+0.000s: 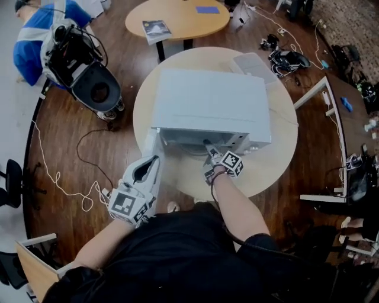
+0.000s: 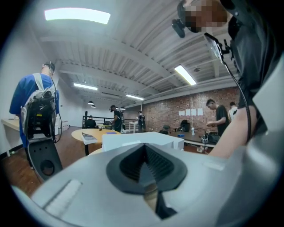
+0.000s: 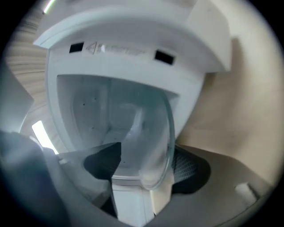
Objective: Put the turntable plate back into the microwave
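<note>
A white microwave (image 1: 207, 100) stands on a round pale table (image 1: 278, 160), its door swung out at the left front. My right gripper (image 1: 208, 152) is at the open front. In the right gripper view the clear glass turntable plate (image 3: 151, 119) stands tilted on edge between the wide-apart jaws of the right gripper (image 3: 148, 153), leaning toward the right pad, with the white cavity (image 3: 93, 115) just behind it. My left gripper (image 1: 155, 161) hangs by the door's edge at the table's near left. Its jaws (image 2: 144, 153) meet, with nothing seen between them.
A clear lid or tray (image 1: 254, 65) lies on the table behind the microwave. A person in blue (image 1: 35, 35) stands beside a black machine (image 1: 89, 77) at the upper left. A second round table (image 1: 177, 18), floor cables (image 1: 59, 177) and a white frame (image 1: 325, 148) surround the spot.
</note>
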A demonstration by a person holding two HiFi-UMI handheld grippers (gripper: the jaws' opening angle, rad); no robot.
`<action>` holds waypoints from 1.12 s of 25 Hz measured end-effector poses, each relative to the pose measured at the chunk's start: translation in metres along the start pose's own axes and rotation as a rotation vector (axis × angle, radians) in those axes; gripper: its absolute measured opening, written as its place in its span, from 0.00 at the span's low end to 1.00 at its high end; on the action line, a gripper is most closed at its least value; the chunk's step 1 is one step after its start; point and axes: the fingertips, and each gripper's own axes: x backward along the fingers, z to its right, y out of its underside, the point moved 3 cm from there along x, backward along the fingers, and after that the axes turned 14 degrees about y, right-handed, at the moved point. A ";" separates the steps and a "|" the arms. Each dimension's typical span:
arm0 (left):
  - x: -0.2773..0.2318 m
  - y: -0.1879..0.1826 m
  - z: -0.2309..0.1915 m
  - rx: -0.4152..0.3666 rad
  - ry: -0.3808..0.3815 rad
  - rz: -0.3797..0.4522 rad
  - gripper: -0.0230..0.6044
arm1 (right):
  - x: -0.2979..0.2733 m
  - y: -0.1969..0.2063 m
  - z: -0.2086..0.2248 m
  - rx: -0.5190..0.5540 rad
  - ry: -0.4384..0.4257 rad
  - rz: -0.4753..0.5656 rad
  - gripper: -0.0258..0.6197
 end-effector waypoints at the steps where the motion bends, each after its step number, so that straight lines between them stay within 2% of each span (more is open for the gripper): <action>1: 0.001 0.000 0.000 0.008 0.001 0.008 0.05 | 0.002 0.000 0.006 -0.012 0.018 0.013 0.56; 5: 0.001 0.000 0.001 0.028 0.021 0.029 0.05 | 0.013 -0.009 0.019 -0.009 0.039 0.070 0.56; 10: 0.000 0.003 -0.002 0.010 0.040 0.003 0.05 | 0.029 0.002 0.024 0.039 0.057 0.083 0.56; 15: -0.013 0.005 0.002 0.018 0.073 -0.011 0.05 | 0.101 -0.005 0.039 0.049 0.033 0.110 0.56; 18: -0.022 0.004 0.005 -0.003 0.088 -0.001 0.05 | 0.139 -0.002 0.036 0.127 -0.004 0.092 0.54; 20: -0.030 0.000 0.011 -0.030 0.114 0.022 0.05 | 0.162 -0.005 0.029 0.210 -0.013 0.112 0.40; 21: -0.035 -0.001 0.015 -0.039 0.128 0.031 0.05 | 0.170 -0.008 0.026 0.242 -0.015 0.139 0.26; 22: -0.040 -0.002 0.018 -0.045 0.143 0.039 0.05 | 0.177 -0.012 0.023 0.260 -0.022 0.170 0.07; 25: -0.057 0.000 0.034 -0.043 0.201 0.060 0.05 | 0.185 -0.023 0.019 0.260 -0.048 0.236 0.04; 28: -0.074 0.007 0.045 -0.018 0.249 0.049 0.05 | 0.179 -0.030 0.017 0.260 -0.051 0.243 0.04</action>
